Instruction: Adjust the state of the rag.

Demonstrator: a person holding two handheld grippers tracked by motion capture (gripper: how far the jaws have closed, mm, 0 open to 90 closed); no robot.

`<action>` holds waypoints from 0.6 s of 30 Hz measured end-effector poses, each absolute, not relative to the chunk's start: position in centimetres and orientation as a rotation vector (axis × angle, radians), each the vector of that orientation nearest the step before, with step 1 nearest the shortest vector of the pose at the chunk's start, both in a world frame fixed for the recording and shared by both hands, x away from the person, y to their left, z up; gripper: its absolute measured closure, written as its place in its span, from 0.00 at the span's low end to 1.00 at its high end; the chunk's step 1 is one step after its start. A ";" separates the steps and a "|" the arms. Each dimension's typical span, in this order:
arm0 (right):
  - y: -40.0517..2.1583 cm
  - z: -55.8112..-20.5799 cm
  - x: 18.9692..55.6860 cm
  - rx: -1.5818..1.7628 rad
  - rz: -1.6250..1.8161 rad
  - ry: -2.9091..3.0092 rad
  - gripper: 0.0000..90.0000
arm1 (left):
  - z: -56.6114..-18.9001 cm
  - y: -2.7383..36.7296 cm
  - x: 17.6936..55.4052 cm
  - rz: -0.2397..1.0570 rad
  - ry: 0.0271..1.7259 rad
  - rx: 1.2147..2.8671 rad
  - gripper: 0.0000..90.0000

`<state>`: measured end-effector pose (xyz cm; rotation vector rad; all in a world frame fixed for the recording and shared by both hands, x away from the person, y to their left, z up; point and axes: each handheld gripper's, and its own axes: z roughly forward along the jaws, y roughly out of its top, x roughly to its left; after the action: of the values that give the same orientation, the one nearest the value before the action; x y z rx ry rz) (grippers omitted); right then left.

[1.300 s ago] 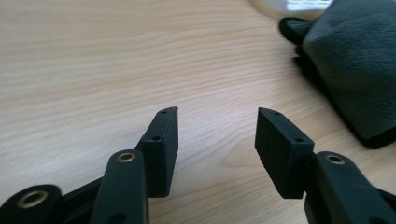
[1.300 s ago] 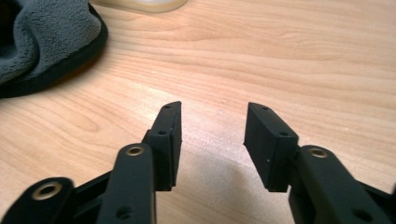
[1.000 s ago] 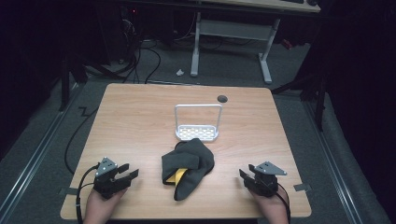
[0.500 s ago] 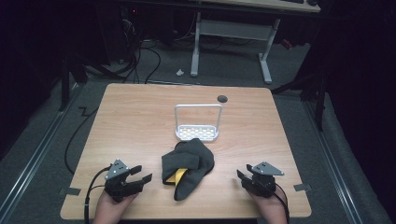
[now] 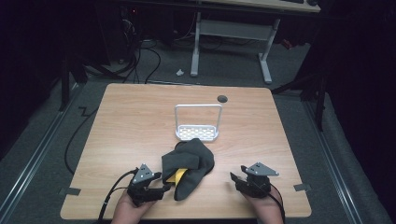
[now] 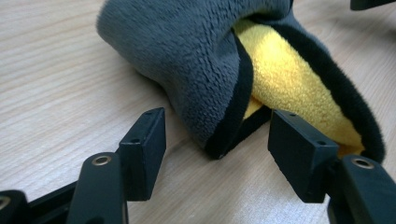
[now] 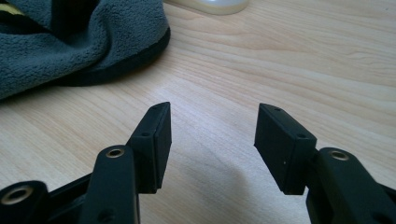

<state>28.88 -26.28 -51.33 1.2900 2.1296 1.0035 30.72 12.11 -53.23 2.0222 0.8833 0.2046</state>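
A crumpled grey cloth [image 5: 194,158] with a yellow inner side lies at the front middle of the wooden table [image 5: 130,121]. My left gripper [image 5: 164,183] sits at the cloth's left front edge, pointing into it. In the left gripper view the gripper [image 6: 217,144] is open. Its jaws have just been opening, and the folded edge of the cloth [image 6: 187,60] reaches the gap between the tips without touching the pads. My right gripper [image 5: 235,179] rests to the right of the cloth, apart from it. This gripper [image 7: 212,135] is open; its jaws have just been opening over bare wood, with the cloth [image 7: 70,42] ahead to the left.
A white perforated rack [image 5: 197,133] with an upright handle stands just behind the cloth. A dark round hole [image 5: 222,98] sits near the table's far edge. Tape marks [image 5: 70,191] lie at the front corners. Table legs and cables stand on the floor beyond.
My left gripper has slid right along the front edge up to the cloth, with its jaws wider. The right gripper has stayed in place and its jaws have spread.
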 end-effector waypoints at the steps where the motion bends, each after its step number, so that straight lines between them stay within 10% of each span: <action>1: -26.3 -51.3 28.8 1.285 1.007 2.130 0.51 | -53.2 12.1 30.8 0.195 0.888 2.012 0.42; 12: -23.8 -50.5 28.1 1.159 1.044 2.152 0.49 | -53.1 11.9 30.8 0.164 0.921 1.994 0.84; 18: -21.1 -49.8 27.3 1.084 1.111 2.192 0.52 | -52.7 10.5 29.3 0.145 0.834 2.024 0.87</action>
<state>27.27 -21.07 -49.79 1.0839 2.1918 1.1109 29.28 10.51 -52.66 2.0241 0.8339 0.1446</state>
